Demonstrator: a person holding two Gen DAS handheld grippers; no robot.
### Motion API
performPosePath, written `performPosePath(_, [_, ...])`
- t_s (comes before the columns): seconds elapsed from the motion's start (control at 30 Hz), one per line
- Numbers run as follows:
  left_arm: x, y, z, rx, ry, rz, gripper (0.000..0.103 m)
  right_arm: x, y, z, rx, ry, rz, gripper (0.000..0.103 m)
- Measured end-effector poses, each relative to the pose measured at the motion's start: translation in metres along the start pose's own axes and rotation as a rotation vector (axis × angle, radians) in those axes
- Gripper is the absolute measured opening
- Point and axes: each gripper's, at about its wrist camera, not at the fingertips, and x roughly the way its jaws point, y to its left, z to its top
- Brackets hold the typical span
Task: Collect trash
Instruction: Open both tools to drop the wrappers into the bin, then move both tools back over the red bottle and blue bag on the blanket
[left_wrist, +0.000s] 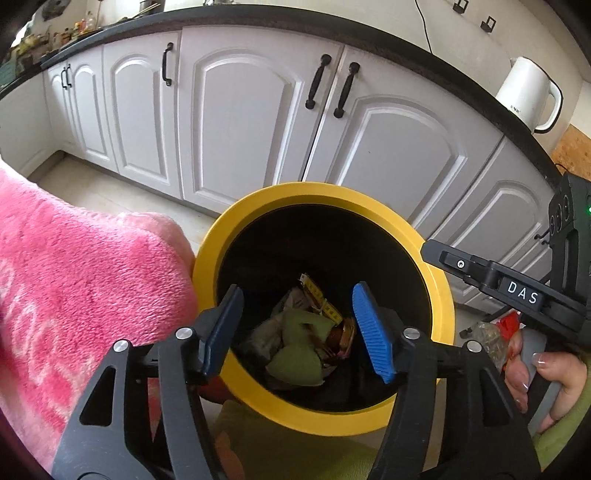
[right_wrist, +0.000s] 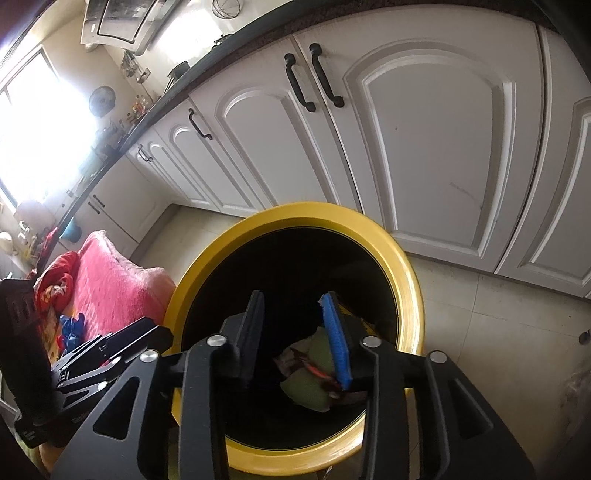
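Note:
A round bin with a yellow rim (left_wrist: 325, 192) (right_wrist: 295, 212) and a black inside stands on the floor in front of white cabinets. At its bottom lies trash: green crumpled pieces (left_wrist: 299, 347) (right_wrist: 314, 391), a yellow printed strip (left_wrist: 321, 299), paper and a brown jar (left_wrist: 341, 334). My left gripper (left_wrist: 297, 291) hangs over the bin's mouth, open, with nothing between its blue pads. My right gripper (right_wrist: 293, 297) is also above the mouth, its jaws apart and empty. It shows at the right edge of the left wrist view (left_wrist: 480, 273), held by a hand (left_wrist: 546, 376).
A pink fleece blanket (left_wrist: 74, 277) (right_wrist: 110, 273) lies against the bin's left side. White cabinet doors (left_wrist: 240, 110) run behind under a dark counter with a white kettle (left_wrist: 528, 92). A crumpled clear bag (left_wrist: 487, 339) lies on the tiled floor at the right.

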Motion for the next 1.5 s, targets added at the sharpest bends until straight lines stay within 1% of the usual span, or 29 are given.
performPosePath(0.03, [-0.002,0.001,0.0,-0.004,-0.003,0.005,0.061,-0.001,0.0,0.0,0.001,-0.003,-0.002,0.037])
performPosePath(0.07, [-0.003,0.001,0.0,-0.006,-0.006,0.009,0.063,-0.001,0.0,0.0,0.0,-0.007,-0.005,0.038])
performPosePath(0.17, [-0.01,0.003,-0.001,-0.009,-0.018,0.027,0.068,-0.005,0.001,0.001,-0.003,-0.021,-0.014,0.044])
performPosePath(0.2, [-0.013,0.005,-0.002,-0.011,-0.022,0.032,0.072,-0.005,0.002,0.002,-0.005,-0.024,-0.017,0.046])
performPosePath(0.23, [-0.016,0.006,-0.002,-0.014,-0.027,0.037,0.081,-0.006,0.002,0.002,-0.007,-0.029,-0.02,0.047])
performPosePath(0.33, [-0.026,0.012,-0.004,-0.032,-0.043,0.042,0.091,-0.009,0.005,0.003,-0.013,-0.044,-0.027,0.053])
performPosePath(0.37, [-0.029,0.014,-0.003,-0.037,-0.047,0.045,0.092,-0.01,0.006,0.003,-0.016,-0.048,-0.029,0.054])
performPosePath(0.53, [-0.045,0.022,-0.003,-0.054,-0.074,0.084,0.092,-0.014,0.009,0.004,-0.026,-0.062,-0.031,0.058])
performPosePath(0.67, [-0.061,0.028,-0.006,-0.054,-0.103,0.113,0.092,-0.018,0.015,0.005,-0.042,-0.081,-0.032,0.059])
performPosePath(0.73, [-0.069,0.032,-0.007,-0.054,-0.121,0.142,0.092,-0.021,0.019,0.006,-0.055,-0.092,-0.029,0.059])
performPosePath(0.93, [-0.091,0.043,-0.011,-0.065,-0.167,0.189,0.092,-0.029,0.036,0.005,-0.111,-0.12,-0.015,0.059])
performPosePath(1.17, [-0.118,0.058,-0.014,-0.089,-0.231,0.236,0.092,-0.045,0.069,0.004,-0.222,-0.175,0.017,0.059])
performPosePath(1.23, [-0.126,0.063,-0.015,-0.099,-0.249,0.25,0.092,-0.049,0.079,0.003,-0.255,-0.191,0.025,0.067])
performPosePath(1.4, [-0.147,0.077,-0.019,-0.122,-0.296,0.29,0.092,-0.055,0.104,-0.003,-0.34,-0.206,0.043,0.068])
performPosePath(1.5, [-0.158,0.085,-0.021,-0.144,-0.318,0.312,0.092,-0.057,0.119,-0.006,-0.381,-0.211,0.056,0.071])
